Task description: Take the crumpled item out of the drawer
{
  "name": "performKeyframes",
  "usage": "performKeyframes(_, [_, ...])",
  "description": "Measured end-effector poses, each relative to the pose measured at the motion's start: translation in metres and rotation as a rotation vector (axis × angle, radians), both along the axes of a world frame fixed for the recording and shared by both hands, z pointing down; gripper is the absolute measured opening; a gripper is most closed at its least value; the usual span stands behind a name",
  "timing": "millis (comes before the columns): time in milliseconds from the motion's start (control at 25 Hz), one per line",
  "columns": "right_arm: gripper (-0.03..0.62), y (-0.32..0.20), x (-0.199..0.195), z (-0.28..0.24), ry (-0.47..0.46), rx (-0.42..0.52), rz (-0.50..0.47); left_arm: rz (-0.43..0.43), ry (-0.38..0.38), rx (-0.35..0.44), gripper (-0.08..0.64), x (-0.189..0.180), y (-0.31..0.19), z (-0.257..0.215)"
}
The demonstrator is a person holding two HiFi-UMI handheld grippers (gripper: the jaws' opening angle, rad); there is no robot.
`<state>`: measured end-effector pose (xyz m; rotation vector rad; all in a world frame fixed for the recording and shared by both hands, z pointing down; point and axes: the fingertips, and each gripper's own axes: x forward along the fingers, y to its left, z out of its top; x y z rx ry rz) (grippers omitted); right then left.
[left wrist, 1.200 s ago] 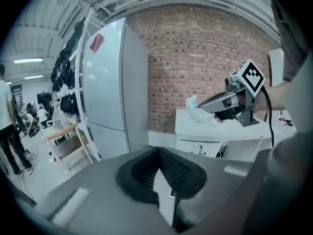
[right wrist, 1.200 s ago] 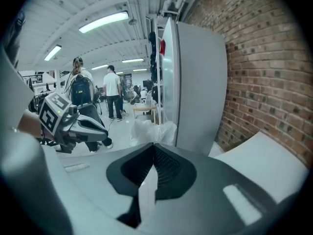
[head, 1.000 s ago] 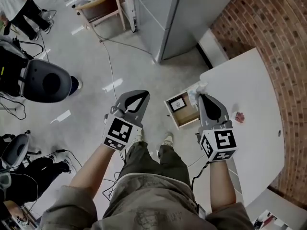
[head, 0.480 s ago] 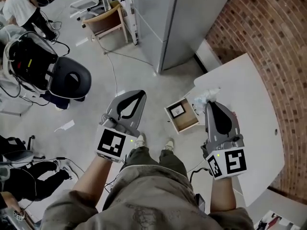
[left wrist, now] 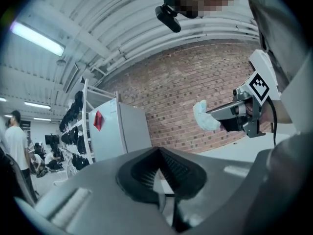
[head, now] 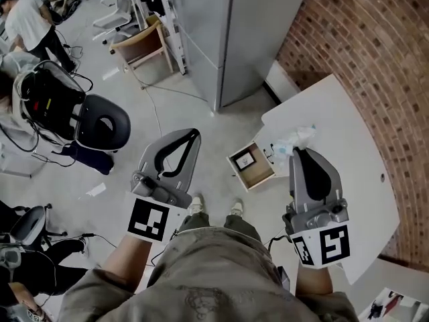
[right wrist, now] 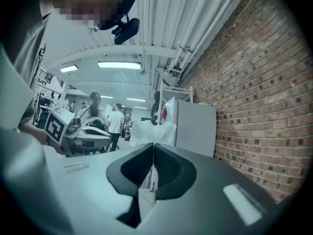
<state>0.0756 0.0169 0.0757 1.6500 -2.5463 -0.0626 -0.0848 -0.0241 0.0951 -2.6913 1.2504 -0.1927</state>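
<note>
The crumpled white item (head: pixel 295 139) sticks out of the tip of my right gripper (head: pixel 299 151), which is shut on it and held up over the near edge of the white table (head: pixel 348 146). In the right gripper view the item (right wrist: pixel 151 131) bunches just beyond the closed jaws. The small wooden drawer (head: pixel 251 166) stands pulled out below the table's left edge, with a dark-framed card lying in it. My left gripper (head: pixel 196 133) hovers over the floor left of the drawer, shut and holding nothing. The left gripper view shows the right gripper (left wrist: pixel 234 116) carrying the item (left wrist: pixel 205 116).
A tall grey cabinet (head: pixel 221 39) stands behind the drawer, against a brick wall (head: pixel 375 39). A black office chair (head: pixel 100 123), a wooden chair (head: pixel 144 42) and cables (head: pixel 155 92) lie on the floor at left. A person (head: pixel 27 19) is at the top left.
Both grippers have drawn back toward me and risen. The right one, still shut on the crumpled item, has carried it from beside the drawer up over the table edge.
</note>
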Motion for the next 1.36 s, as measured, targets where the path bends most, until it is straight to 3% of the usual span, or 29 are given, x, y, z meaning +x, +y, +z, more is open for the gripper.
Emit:
performKeyframes(200, [0.032,-0.007,0.004,-0.013,-0.015,0.019,0.002,-0.002,-0.062,0.047,0.0,0.005,-0.007,-0.011])
performKeyframes(600, [0.032,-0.018,-0.001,-0.011,0.003,0.021,-0.014,0.059,-0.115,0.043,0.0,0.019,-0.012,-0.01])
performKeyframes(960, [0.032,-0.022,-0.006,-0.007,0.021,0.014,-0.015,0.044,-0.096,0.029,0.0,0.012,-0.016,-0.005])
performKeyframes(1360, [0.032,-0.07,0.003,-0.014,0.028,0.002,-0.005,0.085,-0.144,0.02,0.0,0.027,-0.062,-0.012])
